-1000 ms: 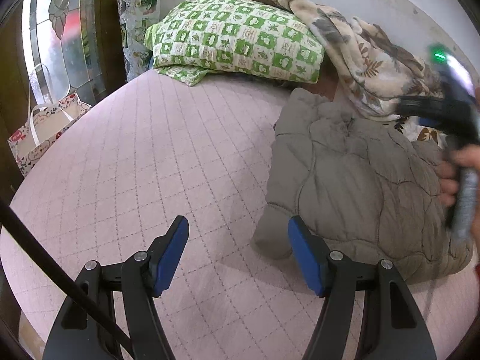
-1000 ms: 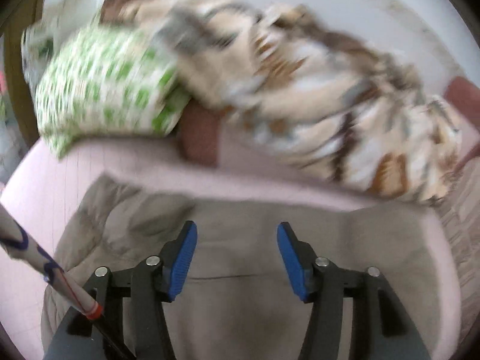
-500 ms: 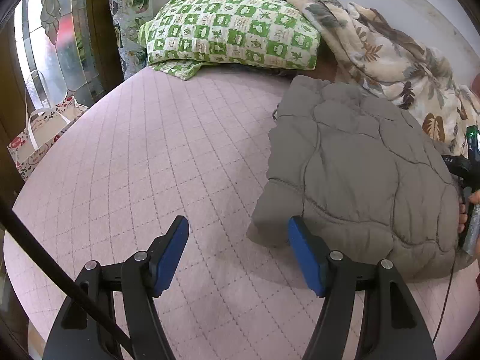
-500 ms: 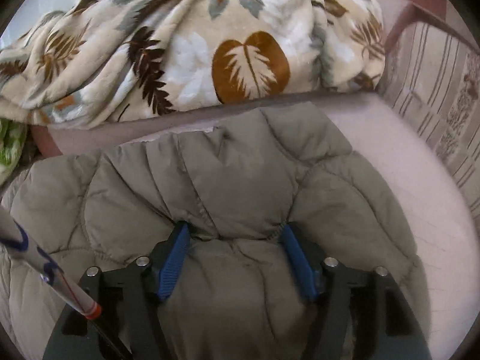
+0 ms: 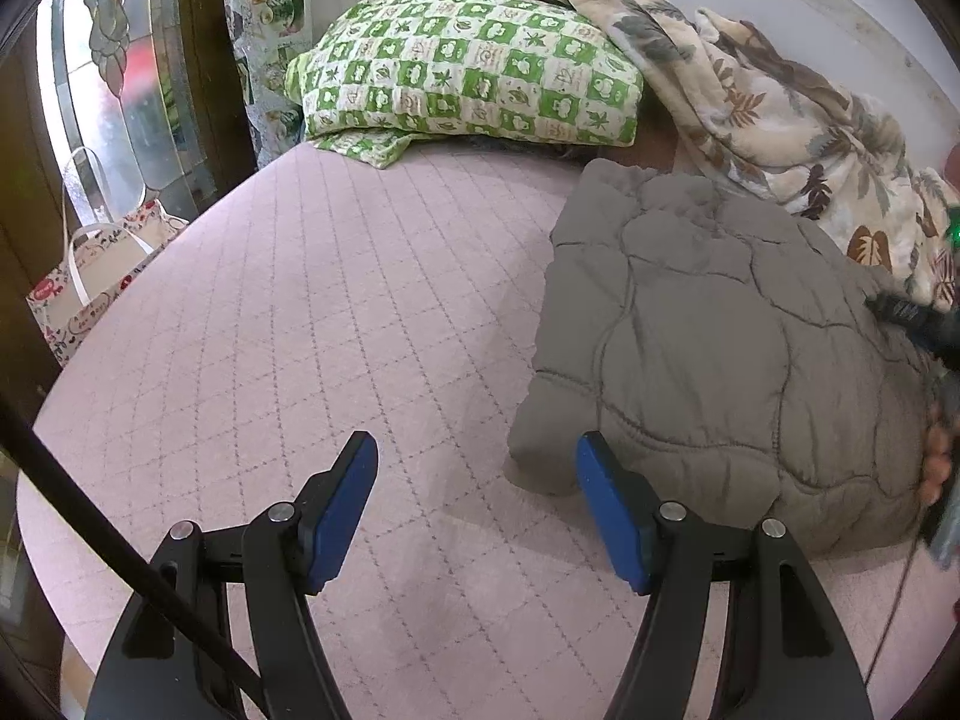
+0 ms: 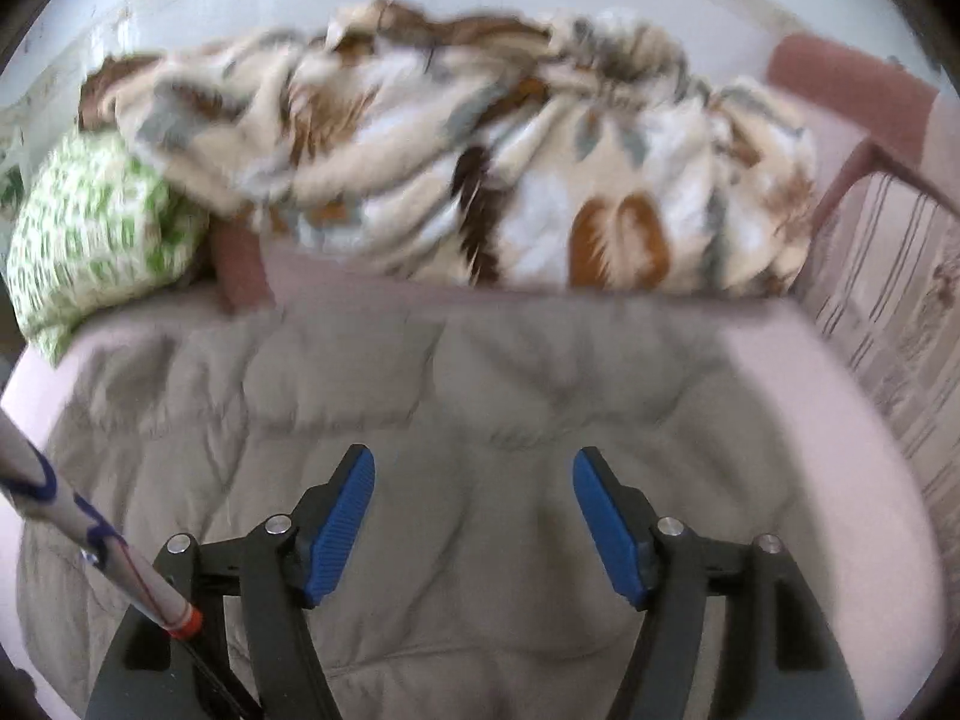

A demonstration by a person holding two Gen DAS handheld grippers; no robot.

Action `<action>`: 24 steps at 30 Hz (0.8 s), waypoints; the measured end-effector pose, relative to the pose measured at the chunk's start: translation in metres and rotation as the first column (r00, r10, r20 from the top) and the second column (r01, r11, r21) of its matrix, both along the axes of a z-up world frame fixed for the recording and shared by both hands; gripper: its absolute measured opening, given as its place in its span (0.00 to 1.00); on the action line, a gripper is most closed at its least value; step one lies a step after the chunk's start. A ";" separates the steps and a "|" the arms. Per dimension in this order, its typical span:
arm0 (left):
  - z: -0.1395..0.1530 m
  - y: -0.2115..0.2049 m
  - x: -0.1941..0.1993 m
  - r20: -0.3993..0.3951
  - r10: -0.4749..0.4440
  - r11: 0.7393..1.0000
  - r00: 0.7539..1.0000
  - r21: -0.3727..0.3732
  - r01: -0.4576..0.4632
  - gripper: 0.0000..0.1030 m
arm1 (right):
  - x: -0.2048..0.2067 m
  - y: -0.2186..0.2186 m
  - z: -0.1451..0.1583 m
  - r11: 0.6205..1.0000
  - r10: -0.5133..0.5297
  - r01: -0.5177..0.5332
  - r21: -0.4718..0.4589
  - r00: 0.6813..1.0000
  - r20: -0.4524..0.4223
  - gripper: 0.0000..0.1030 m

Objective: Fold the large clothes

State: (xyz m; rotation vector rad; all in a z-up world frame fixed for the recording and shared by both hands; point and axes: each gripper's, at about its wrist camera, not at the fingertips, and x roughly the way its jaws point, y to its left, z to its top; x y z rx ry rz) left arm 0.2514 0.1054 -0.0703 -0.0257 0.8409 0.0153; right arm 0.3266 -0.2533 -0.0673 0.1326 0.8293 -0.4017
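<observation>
A grey-olive padded jacket (image 5: 720,348) lies folded into a thick bundle on the right side of the pink quilted bed cover (image 5: 330,312). My left gripper (image 5: 477,450) hovers open over bare cover, its right pad just short of the jacket's near left corner. In the right wrist view the jacket (image 6: 480,396) fills the lower half. My right gripper (image 6: 474,456) hangs above it with jaws opening and nothing pinched between the pads. The right tool's black body (image 5: 918,324) and the hand (image 5: 936,468) holding it show at the jacket's right edge.
A green checked pillow (image 5: 468,84) and a crumpled leaf-print blanket (image 5: 750,96) line the far side by the white wall. A patterned bag (image 5: 90,294) stands on the floor to the left, below a glass door. A striped upholstered side (image 6: 888,276) borders the bed on the right.
The right gripper dipped onto the jacket half a second ago, then pulled back and up with wider jaws. Its tool slid down the jacket's right edge. The left gripper barely moved.
</observation>
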 end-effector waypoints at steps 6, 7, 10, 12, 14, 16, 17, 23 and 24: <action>0.001 0.010 0.000 -0.007 0.019 1.000 1.000 -0.014 -0.019 0.66 | 0.012 0.006 -0.022 0.999 -0.020 0.017 -0.037 0.997 -0.081 0.80; 0.001 0.013 0.001 -0.009 0.022 1.000 1.000 -0.018 -0.023 0.66 | 0.005 0.008 -0.015 1.000 -0.023 0.022 -0.012 0.998 -0.065 0.80; 0.001 0.017 0.002 -0.014 0.030 0.999 0.999 -0.031 -0.030 0.66 | -0.020 0.019 0.011 0.996 0.001 -0.004 0.094 0.999 0.040 0.80; 0.001 0.017 0.001 -0.020 0.028 0.999 0.999 -0.039 -0.029 0.66 | -0.029 0.032 0.020 0.995 0.027 -0.035 0.097 0.997 0.076 0.80; 0.001 0.015 0.000 -0.020 0.021 0.999 1.000 -0.034 -0.022 0.66 | -0.030 0.049 0.013 0.997 0.050 -0.054 0.064 0.997 0.059 0.81; 0.002 0.013 -0.002 -0.009 0.016 1.000 1.000 -0.015 -0.016 0.66 | -0.020 0.060 -0.008 0.997 0.063 -0.063 0.035 0.998 -0.015 0.82; 0.002 0.012 -0.002 -0.004 0.015 1.000 1.000 -0.008 -0.015 0.66 | -0.015 0.064 -0.019 0.998 0.062 -0.061 0.013 0.997 -0.048 0.83; 0.003 0.011 -0.004 -0.001 0.007 1.000 1.000 0.002 -0.007 0.66 | -0.036 0.064 0.001 0.996 0.069 -0.069 0.055 0.998 0.005 0.84; 0.002 0.010 -0.005 -0.004 0.005 1.000 1.000 -0.001 -0.005 0.66 | -0.048 0.065 0.007 0.995 0.081 -0.082 0.056 0.996 0.022 0.84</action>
